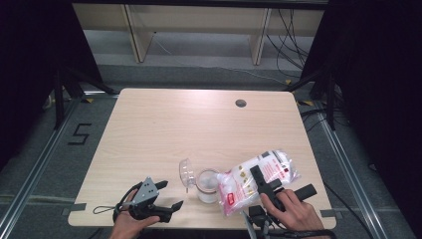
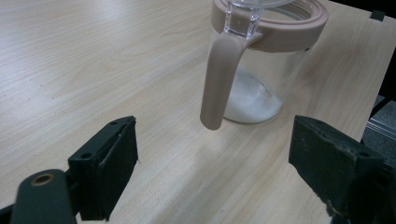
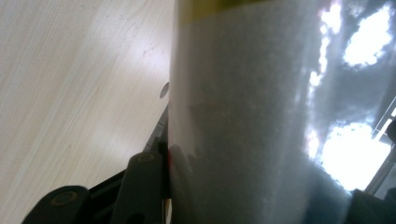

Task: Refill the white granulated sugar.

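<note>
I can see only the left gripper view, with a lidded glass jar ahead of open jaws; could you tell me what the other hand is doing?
Observer: The right gripper holds a clear plastic bag of white grains, tipped with its low end at the jar.
Operator: Thank you. Is the jar's lid open or closed?
Observer: Open; the clear lid stands tilted up at the jar's left.
Operator: And where is my left gripper relative to the jar?
Observer: The left gripper rests near the table's front edge, left of the jar, not touching it.
</note>
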